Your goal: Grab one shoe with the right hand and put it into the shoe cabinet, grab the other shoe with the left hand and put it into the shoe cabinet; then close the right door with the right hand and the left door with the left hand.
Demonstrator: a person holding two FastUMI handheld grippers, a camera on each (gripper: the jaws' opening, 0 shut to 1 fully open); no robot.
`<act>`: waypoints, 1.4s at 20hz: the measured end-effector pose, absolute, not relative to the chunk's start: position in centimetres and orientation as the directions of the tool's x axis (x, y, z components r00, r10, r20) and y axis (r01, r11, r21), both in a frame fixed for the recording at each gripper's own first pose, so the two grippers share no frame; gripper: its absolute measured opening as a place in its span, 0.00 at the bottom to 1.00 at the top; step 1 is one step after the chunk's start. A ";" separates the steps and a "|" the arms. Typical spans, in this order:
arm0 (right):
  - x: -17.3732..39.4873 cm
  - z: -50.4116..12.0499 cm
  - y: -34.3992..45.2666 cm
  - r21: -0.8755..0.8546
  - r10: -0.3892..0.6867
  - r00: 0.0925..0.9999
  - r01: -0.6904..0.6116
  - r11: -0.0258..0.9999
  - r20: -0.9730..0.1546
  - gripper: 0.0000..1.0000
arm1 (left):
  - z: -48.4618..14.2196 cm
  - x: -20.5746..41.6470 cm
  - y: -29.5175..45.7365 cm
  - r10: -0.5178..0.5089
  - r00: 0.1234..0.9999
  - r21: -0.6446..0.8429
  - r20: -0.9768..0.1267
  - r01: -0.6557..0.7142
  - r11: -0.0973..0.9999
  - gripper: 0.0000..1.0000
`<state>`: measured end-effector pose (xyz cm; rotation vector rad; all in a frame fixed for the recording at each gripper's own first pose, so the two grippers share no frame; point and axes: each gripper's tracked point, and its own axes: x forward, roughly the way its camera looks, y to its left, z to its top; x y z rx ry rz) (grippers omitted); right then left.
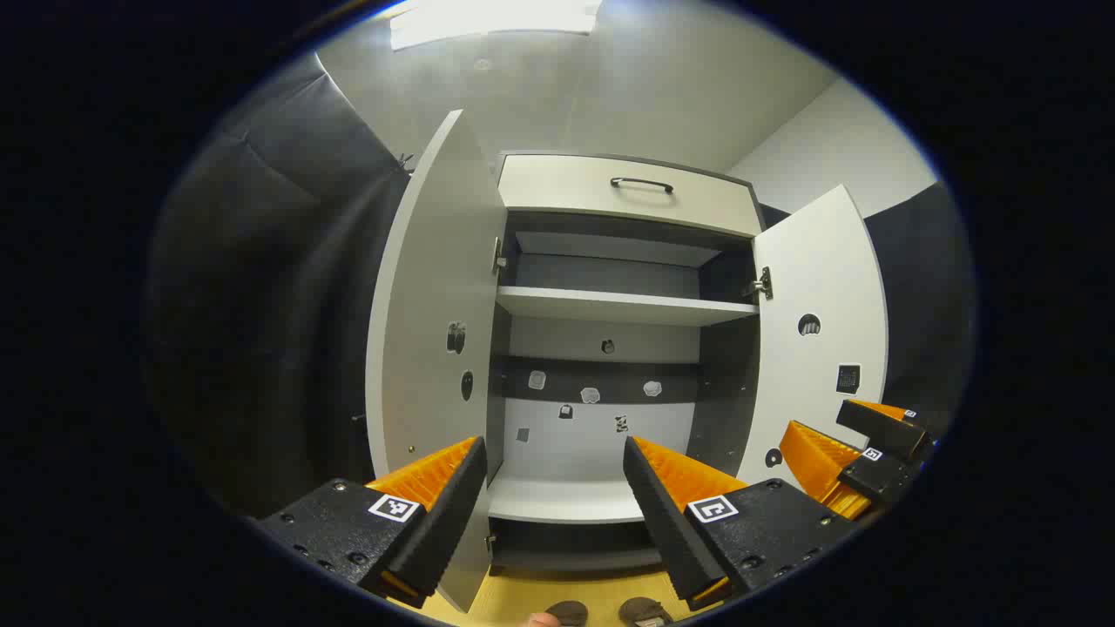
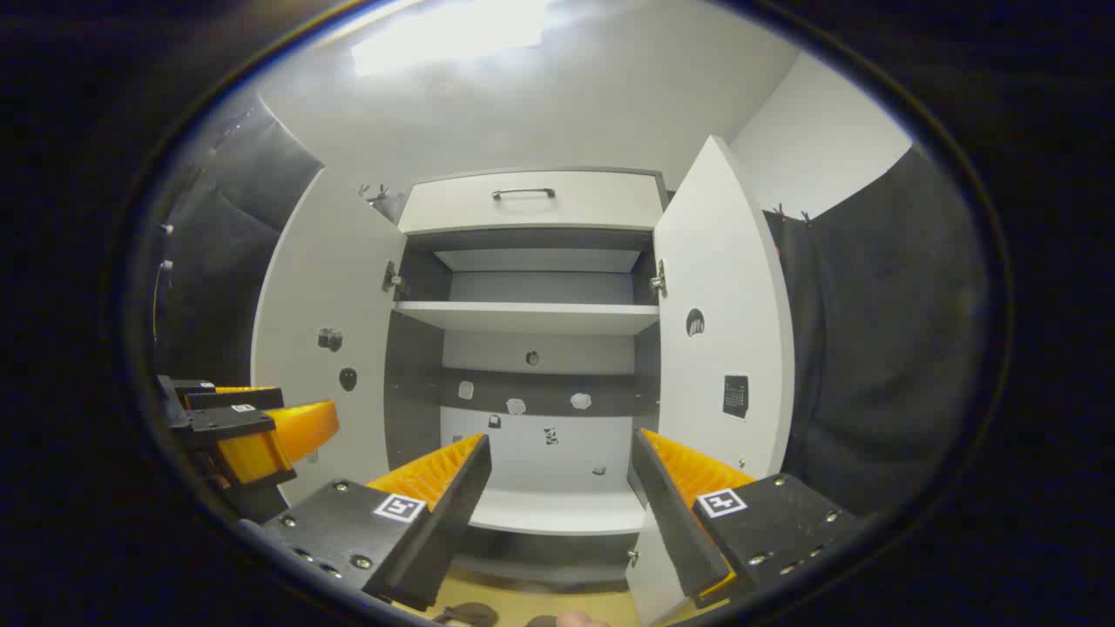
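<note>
**Mia:** Which part of the job is this?

**Ben:** I think the very start. The tall white shoe cabinet with dark insides (image 1: 610,305) stands open. Its flat white left door (image 1: 427,331) and flat white right door (image 1: 823,331) are both swung out. The smooth white shelves (image 1: 623,305) have no shoes on them.

**Mia:** Where are the shoes?

**Ben:** Down low, on the yellow wooden floor (image 1: 523,596) just in front of the cabinet. Two small dark rounded shapes (image 1: 605,612) peek in at the bottom edge. I think those are the shoes, but they are cut off, so I cannot be sure.

**Mia:** What are the grippers doing?

**Ben:** The left gripper (image 1: 553,488) has its jaws wide and holds nothing. The right gripper (image 2: 557,488) has wide jaws too, and holds nothing. Both point at the cabinet. Their inner faces look ridged.

**Mia:** What comes next?

**Ben:** The right one should dip down to the floor, go around one shoe and squeeze. Then lift it onto a shelf.

**Mia:** Anything else?

**Ben:** A white drawer with a thin dark curved handle (image 1: 642,184) sits on top.
</note>
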<state>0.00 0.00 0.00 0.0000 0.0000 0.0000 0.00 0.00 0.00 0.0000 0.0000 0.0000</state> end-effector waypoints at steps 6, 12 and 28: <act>-0.1 -4.6 1.0 -0.042 0.032 0.996 -0.036 0.998 -0.083 0.98 | -0.2 -0.3 1.2 0.032 0.999 0.000 0.001 -0.032 0.999 0.96; -1.3 -13.1 2.3 -0.032 0.071 0.970 -0.080 0.996 -0.234 0.98 | -0.2 -0.9 2.7 0.064 0.998 0.005 -0.003 -0.064 0.998 0.96; -9.1 -41.3 4.2 0.031 0.146 0.704 -0.174 0.984 -0.695 0.96 | -1.4 -2.1 7.5 0.181 0.983 0.053 -0.042 -0.179 0.982 0.96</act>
